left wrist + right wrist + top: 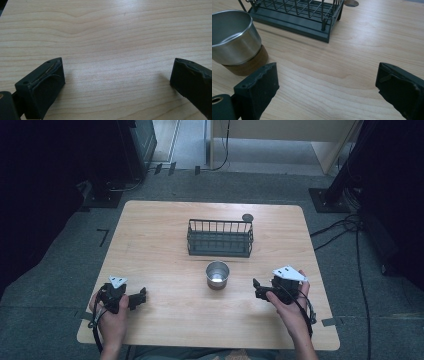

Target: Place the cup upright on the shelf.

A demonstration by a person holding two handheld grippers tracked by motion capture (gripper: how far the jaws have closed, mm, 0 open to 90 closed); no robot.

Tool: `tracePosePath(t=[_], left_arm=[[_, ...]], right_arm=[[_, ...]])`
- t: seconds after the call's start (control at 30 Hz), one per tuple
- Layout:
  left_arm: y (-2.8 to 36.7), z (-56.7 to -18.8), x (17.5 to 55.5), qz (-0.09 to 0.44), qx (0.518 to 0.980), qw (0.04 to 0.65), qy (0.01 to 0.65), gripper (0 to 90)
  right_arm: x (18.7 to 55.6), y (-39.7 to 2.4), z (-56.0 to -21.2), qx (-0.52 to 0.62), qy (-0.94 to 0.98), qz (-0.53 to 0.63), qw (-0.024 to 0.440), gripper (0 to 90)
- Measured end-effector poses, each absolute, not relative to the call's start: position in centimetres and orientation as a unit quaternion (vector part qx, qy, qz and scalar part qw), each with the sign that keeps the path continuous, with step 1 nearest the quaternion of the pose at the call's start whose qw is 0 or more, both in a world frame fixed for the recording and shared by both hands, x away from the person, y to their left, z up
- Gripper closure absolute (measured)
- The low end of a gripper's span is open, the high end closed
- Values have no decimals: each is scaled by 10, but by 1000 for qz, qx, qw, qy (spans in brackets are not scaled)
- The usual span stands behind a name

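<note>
A steel cup (217,274) with a brown base stands upright near the middle of the wooden table (150,245). Behind it sits a dark wire basket (220,238). My left gripper (141,297) rests low at the front left, open, with bare wood between its jaws (117,75). My right gripper (256,287) is at the front right, open and pointing left toward the cup. In the right gripper view the cup (233,40) stands just beyond the left jaw, and the basket (297,15) lies farther back. Nothing is held.
A small round grey disc (247,217) lies on the table behind the basket's right end. Cables (345,227) run over the floor to the right of the table. Dark equipment stands at the far left and right.
</note>
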State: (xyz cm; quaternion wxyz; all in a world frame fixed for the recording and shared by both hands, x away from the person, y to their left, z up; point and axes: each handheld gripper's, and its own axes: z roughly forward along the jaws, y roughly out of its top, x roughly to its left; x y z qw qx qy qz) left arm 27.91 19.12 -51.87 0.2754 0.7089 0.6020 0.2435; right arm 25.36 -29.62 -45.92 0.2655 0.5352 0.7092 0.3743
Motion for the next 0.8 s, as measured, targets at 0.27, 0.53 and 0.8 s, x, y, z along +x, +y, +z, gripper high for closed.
tracePosePath(t=[0.27, 0.53, 0.8], left_arm=[[191, -519, 279, 243, 709, 275, 602, 0], [191, -519, 279, 243, 709, 275, 602, 0], [191, -519, 279, 243, 709, 276, 602, 0]], right_arm=[[257, -287, -459, 527, 716, 377, 260, 39], [259, -279, -459, 521, 721, 382, 251, 34], [263, -266, -458, 511, 728, 387, 243, 29]])
